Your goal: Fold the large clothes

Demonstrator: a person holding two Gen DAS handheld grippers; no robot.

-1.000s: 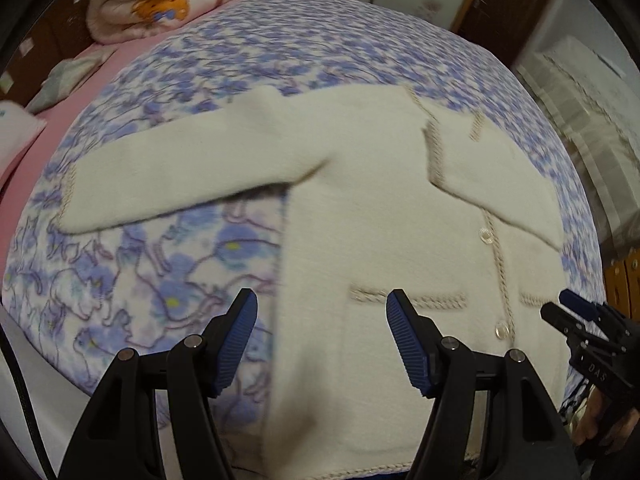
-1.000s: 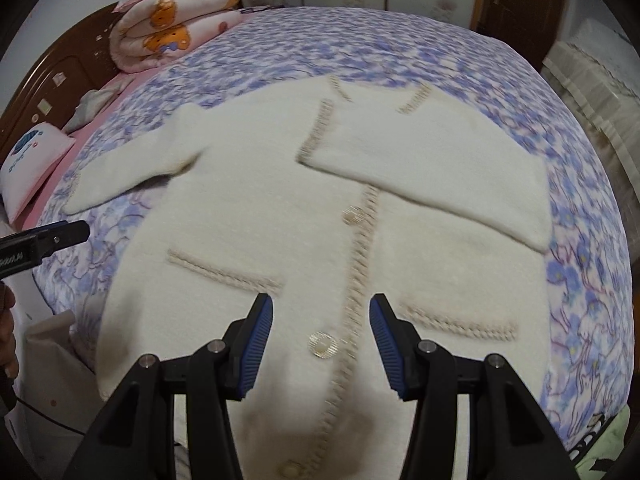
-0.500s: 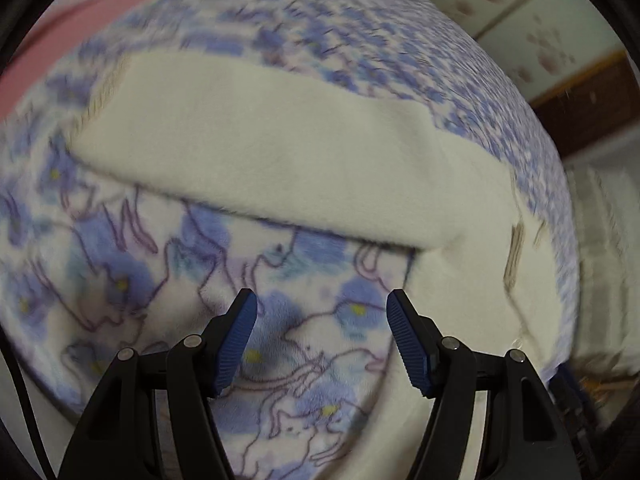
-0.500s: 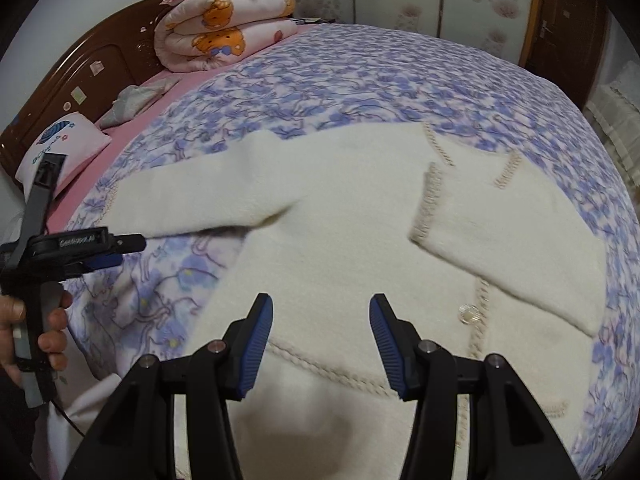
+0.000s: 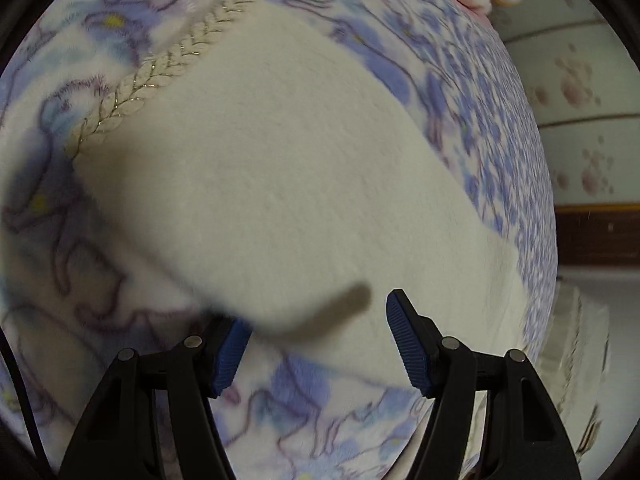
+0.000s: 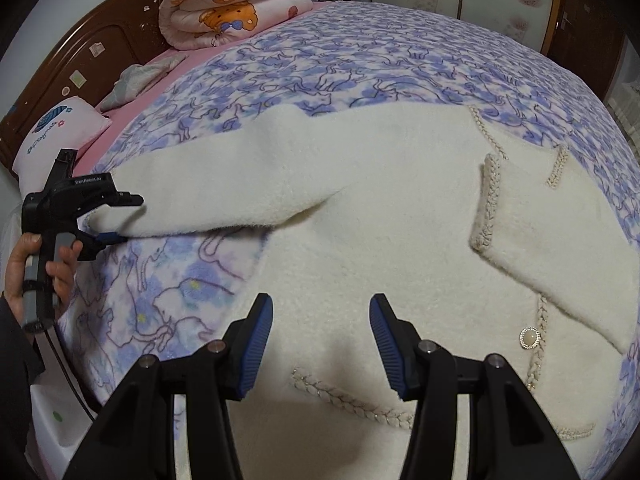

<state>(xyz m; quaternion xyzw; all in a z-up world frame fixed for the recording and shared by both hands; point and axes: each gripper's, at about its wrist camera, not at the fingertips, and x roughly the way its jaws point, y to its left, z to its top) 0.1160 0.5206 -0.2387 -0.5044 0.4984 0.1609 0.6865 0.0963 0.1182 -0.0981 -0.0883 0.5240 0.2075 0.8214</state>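
Observation:
A cream fleece cardigan (image 6: 380,220) lies front up on the bed. Its right sleeve (image 6: 560,248) is folded across the chest. The other sleeve (image 6: 224,184) stretches out to the left. My left gripper (image 6: 128,218) is at that sleeve's end, one finger above the fabric and one below, jaws apart. In the left wrist view the sleeve (image 5: 280,180) with its braided cuff (image 5: 160,72) fills the frame. Its edge covers part of one finger of my left gripper (image 5: 316,312). My right gripper (image 6: 320,304) hovers open over the cardigan's body, above a braided pocket trim (image 6: 352,400).
The blue-flowered bedspread (image 6: 360,60) covers the bed. A folded bear-print quilt (image 6: 232,4) and a pillow (image 6: 56,132) lie by the wooden headboard (image 6: 80,60). A person's hand (image 6: 24,264) holds the left gripper at the bed's left edge.
My left gripper swung from the cardigan's hem out to the sleeve end, sank and rolled, and now straddles the sleeve. My right gripper slid from the button line toward the cardigan's left side.

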